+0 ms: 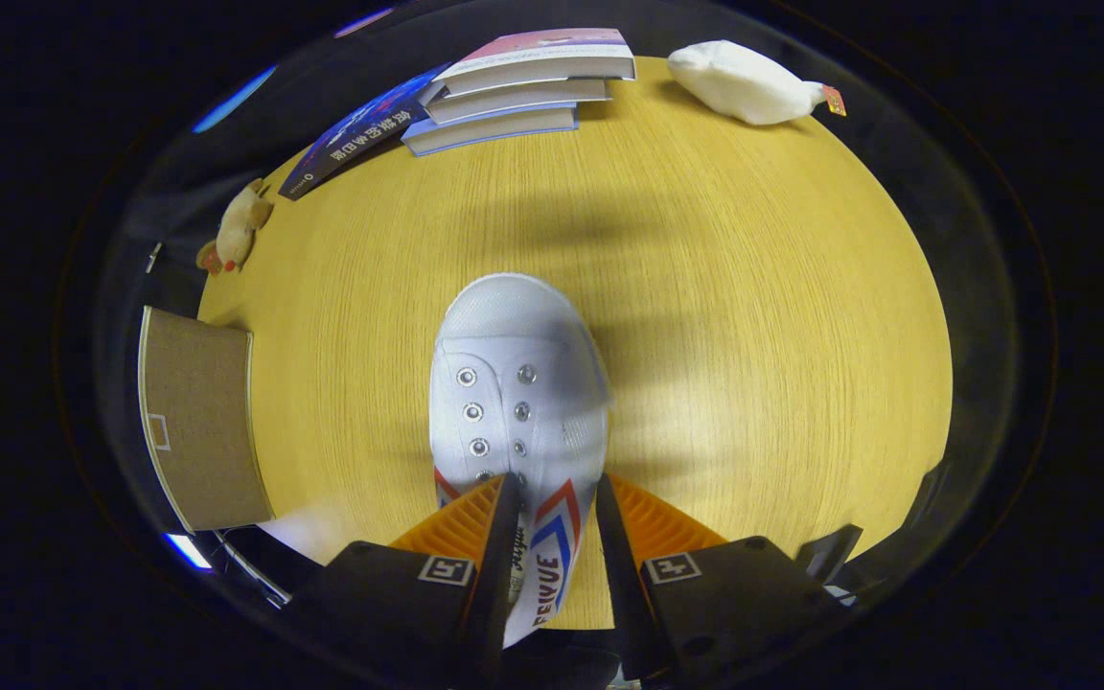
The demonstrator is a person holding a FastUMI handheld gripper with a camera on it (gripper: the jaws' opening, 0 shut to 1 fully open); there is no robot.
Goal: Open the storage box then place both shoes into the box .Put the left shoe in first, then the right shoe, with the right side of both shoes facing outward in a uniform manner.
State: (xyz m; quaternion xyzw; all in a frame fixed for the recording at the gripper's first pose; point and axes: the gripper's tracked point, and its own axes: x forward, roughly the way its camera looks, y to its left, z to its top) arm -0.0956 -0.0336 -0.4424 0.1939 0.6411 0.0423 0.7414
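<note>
White canvas shoe (518, 402) held over the wooden table (753, 316), toe pointing away

The gripper (552, 537) is clenched on the shoe's side wall by the opening; soft, light canvas is judged to sag and swing, so a hold nearer the stiff rubber sole is advised

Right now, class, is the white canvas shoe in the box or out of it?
Out. The white canvas shoe is over the yellow wooden table, its side wall between the tool fingers; the brown cardboard box sits apart.
</note>
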